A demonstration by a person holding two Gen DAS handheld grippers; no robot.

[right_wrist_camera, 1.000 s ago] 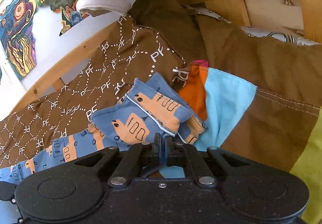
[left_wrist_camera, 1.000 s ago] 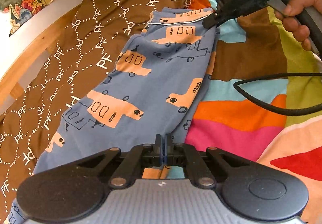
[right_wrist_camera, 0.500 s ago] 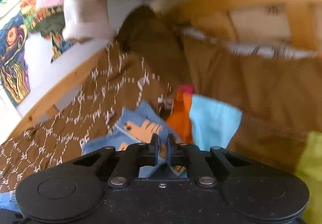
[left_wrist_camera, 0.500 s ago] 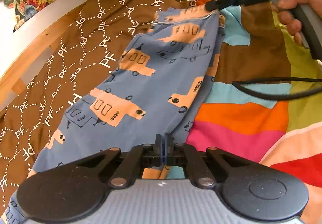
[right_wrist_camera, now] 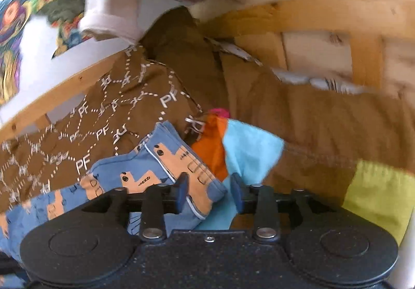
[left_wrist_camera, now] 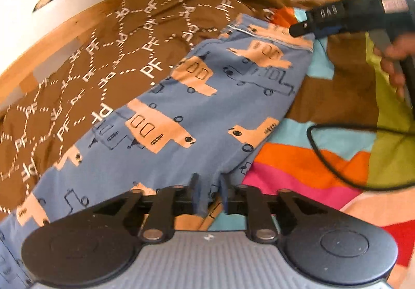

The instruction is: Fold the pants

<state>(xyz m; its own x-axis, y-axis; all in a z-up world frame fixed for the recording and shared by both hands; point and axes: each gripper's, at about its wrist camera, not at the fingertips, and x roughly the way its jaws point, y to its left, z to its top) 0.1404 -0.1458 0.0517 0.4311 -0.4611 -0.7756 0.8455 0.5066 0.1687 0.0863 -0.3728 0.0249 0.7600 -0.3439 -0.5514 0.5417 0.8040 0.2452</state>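
Pants [left_wrist_camera: 207, 112] in blue with orange vehicle prints lie stretched across the bed, partly on a brown quilt [left_wrist_camera: 109, 60] printed with white letters and partly on a colour-block blanket [left_wrist_camera: 306, 159] of turquoise, orange, pink and lime. Through my left wrist camera I see the left gripper [left_wrist_camera: 208, 194] at the near end of the garment, its jaws opening — a fold of blue fabric stands up between the fingers [left_wrist_camera: 194, 191], though the far finger has a gap beside it, so I do not read a pinch there. At the far end the right gripper [left_wrist_camera: 302, 29] sits over the waistband corner, a hand [left_wrist_camera: 394, 60] wrapped around its handle and a black cable [left_wrist_camera: 334, 159] looping over the blanket. From the right wrist camera that gripper's jaws are opening too — the fingers [right_wrist_camera: 181, 190] stand well apart, with the piped waistband edge [right_wrist_camera: 181, 172] lying loosely between them against the left pad and clear of the right one. A wooden bed frame [right_wrist_camera: 298, 16] runs behind the quilt, pale clothing [right_wrist_camera: 116, 3] is draped over it, and a colourful picture [right_wrist_camera: 10, 29] hangs on the white wall. Both views are slightly blurred.
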